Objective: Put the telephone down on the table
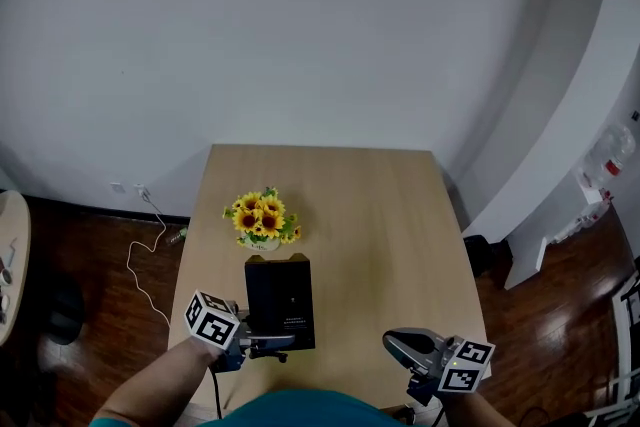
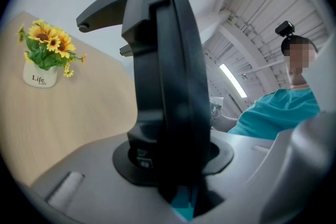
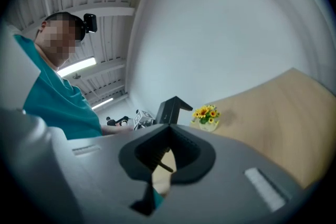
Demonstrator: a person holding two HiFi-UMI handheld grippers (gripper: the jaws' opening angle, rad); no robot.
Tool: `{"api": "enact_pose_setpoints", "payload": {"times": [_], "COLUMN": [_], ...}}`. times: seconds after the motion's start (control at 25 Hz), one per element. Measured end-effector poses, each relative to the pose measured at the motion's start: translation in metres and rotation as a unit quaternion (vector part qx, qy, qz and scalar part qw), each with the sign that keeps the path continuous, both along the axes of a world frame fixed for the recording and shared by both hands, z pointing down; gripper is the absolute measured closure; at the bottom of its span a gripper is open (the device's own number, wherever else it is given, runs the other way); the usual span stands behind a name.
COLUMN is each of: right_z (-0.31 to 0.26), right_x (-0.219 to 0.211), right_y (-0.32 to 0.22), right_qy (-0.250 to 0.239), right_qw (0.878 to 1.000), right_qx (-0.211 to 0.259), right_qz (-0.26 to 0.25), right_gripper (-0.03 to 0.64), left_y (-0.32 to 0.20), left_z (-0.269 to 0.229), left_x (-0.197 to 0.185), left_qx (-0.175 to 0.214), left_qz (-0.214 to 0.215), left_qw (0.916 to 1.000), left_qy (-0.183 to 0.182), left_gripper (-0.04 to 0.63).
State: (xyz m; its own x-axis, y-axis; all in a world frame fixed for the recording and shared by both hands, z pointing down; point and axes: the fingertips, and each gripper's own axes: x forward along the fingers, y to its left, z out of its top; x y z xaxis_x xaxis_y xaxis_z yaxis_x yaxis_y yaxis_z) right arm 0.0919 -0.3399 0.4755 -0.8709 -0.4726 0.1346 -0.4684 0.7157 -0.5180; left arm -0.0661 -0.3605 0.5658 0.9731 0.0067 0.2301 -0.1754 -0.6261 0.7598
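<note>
Clamping the telephone, fingers of left gripper sit half-open.

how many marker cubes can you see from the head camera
2. One cube rides on the left gripper, which holds the telephone at the table's near edge; the other is on the right gripper at bottom right. None looks hidden.

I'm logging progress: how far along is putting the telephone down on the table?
Done: the left gripper is clamped on the telephone, holding it over the near end of the table, close to the sunflower pot. In hand: the set-down; contact with the wood cannot be told. Left: rest it and release. The right gripper is shut, empty.
</note>
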Motion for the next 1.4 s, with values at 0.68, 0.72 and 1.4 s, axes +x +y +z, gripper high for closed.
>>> {"api": "enact_pose_setpoints", "payload": {"times": [0.68, 0.72, 1.4], "right_z": [0.042, 0.044, 0.061], "right_x": [0.110, 0.112, 0.128], "right_y": [-0.051, -0.050, -0.044], "right_qy": [0.022, 0.024, 0.029], "right_qw": [0.998, 0.998, 0.996], "right_qx": [-0.052, -0.055, -0.078], "right_qz": [0.015, 0.018, 0.037], "right_gripper": [0.615, 0.615, 0.615], "left_y": [-0.135, -0.141, -0.169], "left_z": [0.104, 0.111, 0.194], "left_x": [0.107, 0.110, 0.118], "left_qx": [-0.052, -0.056, -0.128], "left_qz": [0.019, 0.022, 0.050], "left_qw": [0.9982, 0.9978, 0.9860], "left_qy": [-0.025, -0.028, -0.095], "left_gripper": [0.420, 0.420, 0.420]}}
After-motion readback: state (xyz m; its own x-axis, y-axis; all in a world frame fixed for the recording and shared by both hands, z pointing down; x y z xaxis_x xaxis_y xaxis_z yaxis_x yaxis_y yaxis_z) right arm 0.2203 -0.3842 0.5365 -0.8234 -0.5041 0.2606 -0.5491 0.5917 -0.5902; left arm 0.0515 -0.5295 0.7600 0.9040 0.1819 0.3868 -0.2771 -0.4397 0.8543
